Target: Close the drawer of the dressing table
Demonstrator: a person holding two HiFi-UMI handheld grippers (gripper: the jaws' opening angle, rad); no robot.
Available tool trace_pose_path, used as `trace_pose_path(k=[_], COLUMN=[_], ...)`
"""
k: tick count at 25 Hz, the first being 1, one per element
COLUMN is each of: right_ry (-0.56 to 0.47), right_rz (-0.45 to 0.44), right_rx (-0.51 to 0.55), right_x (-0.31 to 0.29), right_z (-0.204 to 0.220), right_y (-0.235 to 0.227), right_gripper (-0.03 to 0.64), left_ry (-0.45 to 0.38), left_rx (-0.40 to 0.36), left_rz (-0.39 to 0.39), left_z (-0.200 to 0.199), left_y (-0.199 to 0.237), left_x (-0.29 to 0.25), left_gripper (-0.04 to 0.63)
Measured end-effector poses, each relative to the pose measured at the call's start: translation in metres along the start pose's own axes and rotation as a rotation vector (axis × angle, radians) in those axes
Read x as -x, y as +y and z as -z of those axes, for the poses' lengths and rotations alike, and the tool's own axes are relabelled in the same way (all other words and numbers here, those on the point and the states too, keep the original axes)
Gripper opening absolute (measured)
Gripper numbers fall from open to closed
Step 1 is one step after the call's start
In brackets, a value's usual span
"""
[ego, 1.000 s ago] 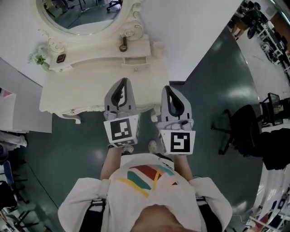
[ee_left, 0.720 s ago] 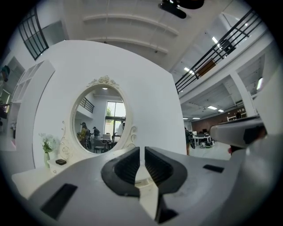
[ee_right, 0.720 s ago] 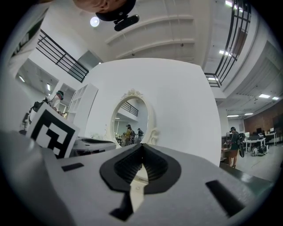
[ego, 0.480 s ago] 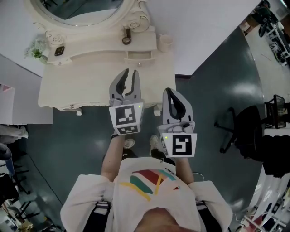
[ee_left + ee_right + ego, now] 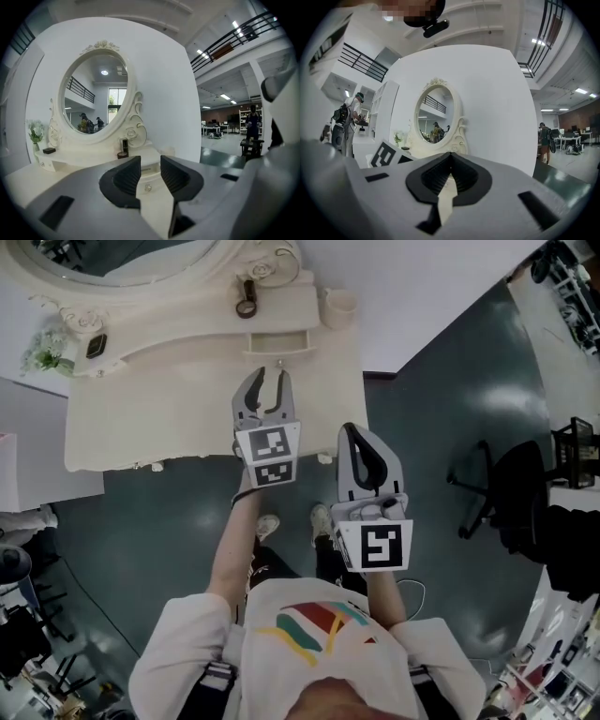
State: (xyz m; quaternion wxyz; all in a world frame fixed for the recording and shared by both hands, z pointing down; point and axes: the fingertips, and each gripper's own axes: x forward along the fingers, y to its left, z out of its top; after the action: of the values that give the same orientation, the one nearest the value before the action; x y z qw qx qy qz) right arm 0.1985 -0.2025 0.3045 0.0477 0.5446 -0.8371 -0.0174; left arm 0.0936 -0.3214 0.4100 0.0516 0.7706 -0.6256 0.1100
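The cream dressing table (image 5: 169,418) stands against the white wall under its oval mirror (image 5: 96,93). Its small centre drawer (image 5: 278,343) is pulled out, with a knob (image 5: 278,363) on the front. My left gripper (image 5: 266,381) hovers over the tabletop just short of that knob, its jaws opening with nothing between them. In the left gripper view the drawer (image 5: 149,168) and knob (image 5: 148,188) show through the gap of the left gripper (image 5: 150,172). My right gripper (image 5: 355,435) is shut and empty, held off the table's front right corner. The right gripper (image 5: 450,158) faces the mirror (image 5: 436,119).
On the table's raised shelf stand a dark jar (image 5: 247,298), a cream cup (image 5: 338,307), a small dark box (image 5: 95,345) and a plant (image 5: 42,352). A black office chair (image 5: 487,493) is on the floor to the right, and a white cabinet (image 5: 37,479) to the left.
My left gripper has moved forward and down over the tabletop towards the drawer, and its jaws have gone from shut to open. The right gripper has sunk a little and stays shut.
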Motion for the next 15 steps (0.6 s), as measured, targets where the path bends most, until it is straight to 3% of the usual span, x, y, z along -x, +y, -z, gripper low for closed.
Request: trace_pose_path(k=[9,15], right_ry=[0.099,0.149], right_rz=[-0.003,-0.003], right_rx=[-0.042,-0.079], right_x=[-0.013,-0.015], right_z=[0.055,0.085], right_y=[-0.004,-0.006], right_gripper=[0.0,0.0], left_ry=[0.125,0.142], left_rx=[0.007,0.003], left_rz=[0.023,-0.005], left_z=[0.067,0.094], left_y=[-0.004,-0.002], left_x=[-0.061,-0.085], left_gripper=[0.15,0.156])
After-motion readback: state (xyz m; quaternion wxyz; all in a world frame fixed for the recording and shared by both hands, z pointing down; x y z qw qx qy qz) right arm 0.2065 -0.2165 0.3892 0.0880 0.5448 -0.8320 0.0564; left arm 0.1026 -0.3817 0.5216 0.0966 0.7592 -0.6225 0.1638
